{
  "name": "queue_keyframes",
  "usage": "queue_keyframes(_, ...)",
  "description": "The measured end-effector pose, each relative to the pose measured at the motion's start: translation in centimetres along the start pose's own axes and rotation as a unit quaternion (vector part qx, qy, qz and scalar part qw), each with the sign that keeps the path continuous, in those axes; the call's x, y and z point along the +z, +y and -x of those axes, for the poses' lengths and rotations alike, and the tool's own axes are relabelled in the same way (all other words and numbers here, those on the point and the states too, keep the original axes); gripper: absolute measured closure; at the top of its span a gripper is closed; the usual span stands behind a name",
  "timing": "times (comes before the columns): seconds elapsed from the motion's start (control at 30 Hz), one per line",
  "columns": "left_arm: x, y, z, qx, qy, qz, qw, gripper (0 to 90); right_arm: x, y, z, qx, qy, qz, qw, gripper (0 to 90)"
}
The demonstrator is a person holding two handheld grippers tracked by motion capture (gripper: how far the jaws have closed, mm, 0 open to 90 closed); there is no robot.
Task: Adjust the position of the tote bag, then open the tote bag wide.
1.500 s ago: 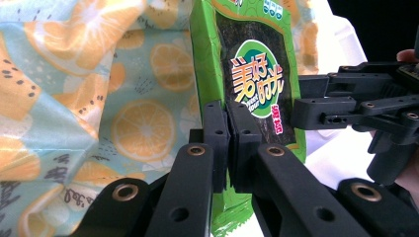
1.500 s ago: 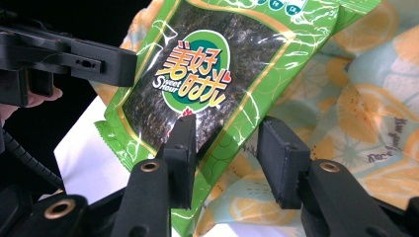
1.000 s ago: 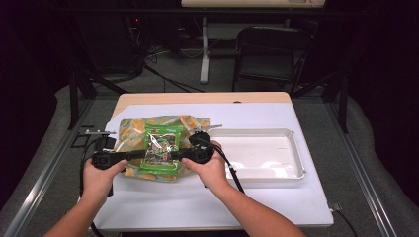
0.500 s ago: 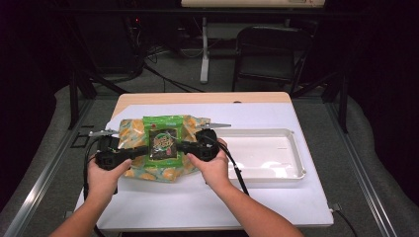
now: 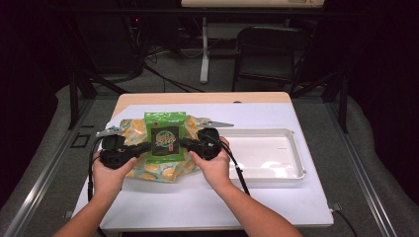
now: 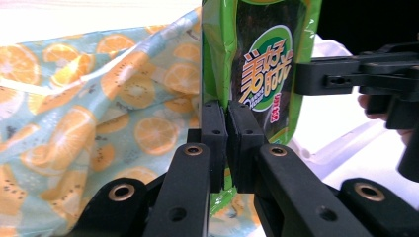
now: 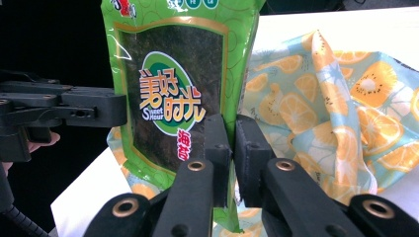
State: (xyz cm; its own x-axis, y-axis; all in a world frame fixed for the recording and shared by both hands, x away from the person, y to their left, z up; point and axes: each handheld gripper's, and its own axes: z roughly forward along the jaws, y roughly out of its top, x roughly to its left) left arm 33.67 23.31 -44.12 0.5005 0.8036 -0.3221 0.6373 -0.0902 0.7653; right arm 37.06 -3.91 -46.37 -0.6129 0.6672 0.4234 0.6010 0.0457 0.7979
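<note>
**Seaweed packet held up from both sides, over the fruit-print bag**

High view: the shallow white plastic tray (image 5: 276,170) sits just right of the green foil seaweed snack packet (image 5: 164,136) and has nothing in it. The packet stands upright over the light-blue cloth bag printed with orange and kiwi slices (image 5: 163,170), which lies flat on the white table (image 5: 197,202). The left gripper (image 5: 143,148) pinches the packet's left edge, the right gripper (image 5: 185,143) its right edge. Whether anything is in the bag is hard to tell from here.

Left gripper view: jaws clamped together on the packet's edge (image 6: 222,106). Dark window panel, oval logo with orange lettering, shiny green border. The packet's top is cut off by the frame.

Right gripper view: these jaws have just been closing and now grip the packet's other edge (image 7: 232,128). The bag (image 7: 316,113) bunches up behind the packet; its opening isn't visible.
</note>
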Motion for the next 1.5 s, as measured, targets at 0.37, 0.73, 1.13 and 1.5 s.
queue_keyframes(0.37, 0.1, 0.2, 0.1, -0.001, 0.004, 0.003, 1.0000, 85.5, -0.2, 0.1, -0.1, -0.002, -0.003, 0.006, 1.0000, 84.7)
queue_keyframes(0.73, 0.2, 0.6, 0.7, 0.004, 0.000, 0.008, 1.0000, 85.3, -0.9, 0.4, -0.1, -0.012, -0.009, 0.013, 0.9998, 83.0)
queue_keyframes(1.13, 1.0, 1.3, 2.0, 0.009, -0.012, 0.016, 0.9998, 85.3, -2.6, 0.6, 0.2, -0.029, -0.025, 0.025, 0.9989, 82.2)
queue_keyframes(1.5, 2.3, 2.2, 3.5, 0.019, -0.026, 0.018, 0.9993, 85.2, -4.3, 0.8, 1.5, -0.024, -0.038, 0.038, 0.9982, 82.0)
